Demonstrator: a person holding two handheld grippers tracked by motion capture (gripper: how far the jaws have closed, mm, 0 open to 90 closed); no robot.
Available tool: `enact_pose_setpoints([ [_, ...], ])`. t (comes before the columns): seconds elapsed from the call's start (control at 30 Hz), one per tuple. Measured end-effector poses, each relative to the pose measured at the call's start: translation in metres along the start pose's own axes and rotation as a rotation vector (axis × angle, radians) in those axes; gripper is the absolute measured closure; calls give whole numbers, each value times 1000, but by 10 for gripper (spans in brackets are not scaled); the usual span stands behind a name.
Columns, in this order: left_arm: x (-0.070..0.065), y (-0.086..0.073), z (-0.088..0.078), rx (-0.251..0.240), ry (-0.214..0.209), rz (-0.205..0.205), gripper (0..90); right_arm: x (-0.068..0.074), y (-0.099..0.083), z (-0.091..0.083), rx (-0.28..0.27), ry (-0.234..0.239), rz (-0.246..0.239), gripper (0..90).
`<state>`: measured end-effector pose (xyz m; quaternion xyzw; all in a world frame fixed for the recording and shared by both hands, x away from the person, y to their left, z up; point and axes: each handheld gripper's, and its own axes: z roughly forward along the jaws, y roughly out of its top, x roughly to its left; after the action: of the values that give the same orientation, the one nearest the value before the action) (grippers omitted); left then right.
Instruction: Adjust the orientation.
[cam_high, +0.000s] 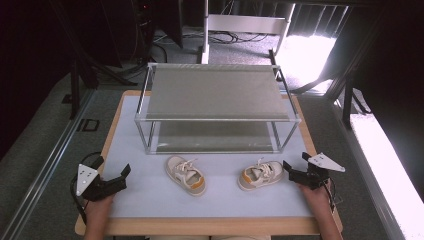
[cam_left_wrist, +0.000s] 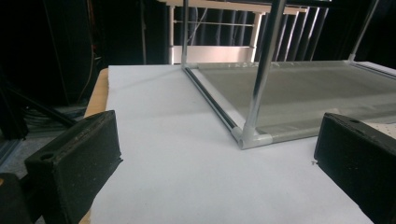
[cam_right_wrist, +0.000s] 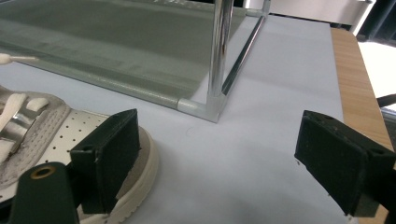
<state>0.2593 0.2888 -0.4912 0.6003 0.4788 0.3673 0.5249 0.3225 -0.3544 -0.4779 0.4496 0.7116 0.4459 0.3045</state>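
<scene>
Two small beige shoes with orange heels lie on the white mat in front of a two-shelf metal rack (cam_high: 215, 90). The left shoe (cam_high: 186, 175) lies well right of my left gripper (cam_high: 125, 177), which is open and holds nothing. In the left gripper view the jaws of that gripper (cam_left_wrist: 219, 154) stand wide apart, facing the rack's front corner post (cam_left_wrist: 256, 116). The right shoe (cam_high: 260, 174) points its toe at my right gripper (cam_high: 289, 172), also open. In the right gripper view the shoe's perforated toe (cam_right_wrist: 51, 135) sits beside and behind the left jaw, with bare mat inside the gripper (cam_right_wrist: 219, 149).
The rack's lower shelf (cam_high: 215, 137) and top shelf are grey fabric with nothing on them. The white mat (cam_high: 150, 200) covers a wooden table whose edge (cam_right_wrist: 357, 70) runs close to my right gripper. Dark floor, cables and a white stand lie beyond the table.
</scene>
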Motion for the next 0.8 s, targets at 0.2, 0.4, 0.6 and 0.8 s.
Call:
enact_pose_setpoints([
  [0.2,2,1,2,24,-16,-17,2,-2,-1,-1,-13,0,18,135],
  [0.4,-1,5,3,89,-66,10,2,-1,0,-1,-10,-8,13,135],
  [0.6,-10,17,4,150,-172,-5,2,-1,0,-1,-10,-10,16,135],
  [0.8,-22,30,5,200,-223,37,12,-1,0,-1,-9,-12,14,135],
])
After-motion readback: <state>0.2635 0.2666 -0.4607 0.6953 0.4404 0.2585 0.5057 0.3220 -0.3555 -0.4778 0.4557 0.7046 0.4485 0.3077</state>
